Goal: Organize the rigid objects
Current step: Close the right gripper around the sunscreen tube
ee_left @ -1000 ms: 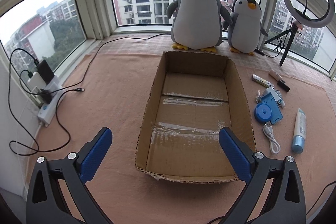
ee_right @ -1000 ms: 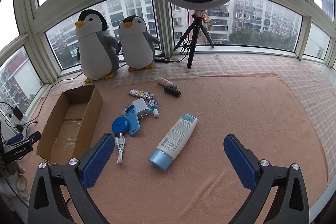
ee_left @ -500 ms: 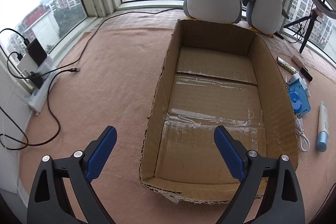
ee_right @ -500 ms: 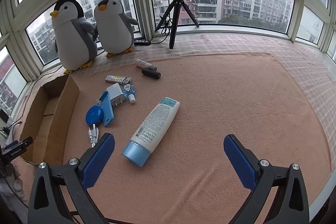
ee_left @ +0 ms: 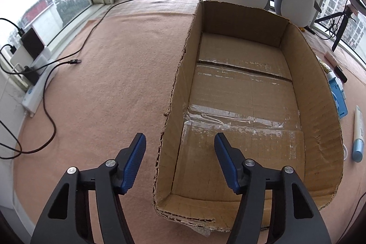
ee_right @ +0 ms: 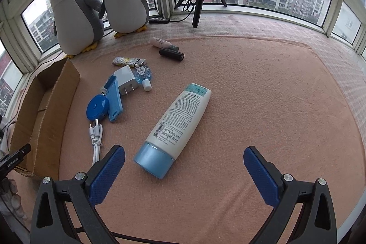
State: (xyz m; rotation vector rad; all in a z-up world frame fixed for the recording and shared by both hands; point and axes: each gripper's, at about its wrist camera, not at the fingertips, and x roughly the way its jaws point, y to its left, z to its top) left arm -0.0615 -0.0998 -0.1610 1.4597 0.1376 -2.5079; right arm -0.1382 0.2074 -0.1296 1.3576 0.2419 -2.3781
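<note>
An open cardboard box point(ee_left: 240, 106) is seen filling the centre of the left wrist view, its floor bare but for strips of clear tape. The left gripper point(ee_left: 179, 145) is held released at the lower centre of the frame, its blue pads straddling the box's near left wall, nothing between them. Only this view shows the black cable point(ee_left: 75, 61) and the power strip point(ee_left: 37, 93) at the left edge.

In the right wrist view the box point(ee_right: 45, 106) is pushed to the left edge, and the loose items are laid out plainly on the pink mat point(ee_right: 263, 95): a white tube with a blue cap point(ee_right: 176, 129) at centre, a blue tape measure point(ee_right: 97, 106), a white charger point(ee_right: 127, 79), a coiled white cable point(ee_right: 96, 138) and a black cylinder point(ee_right: 171, 54). The right gripper point(ee_right: 183, 159) is spread wide and empty, the tube's cap lying just beyond its pads.
</note>
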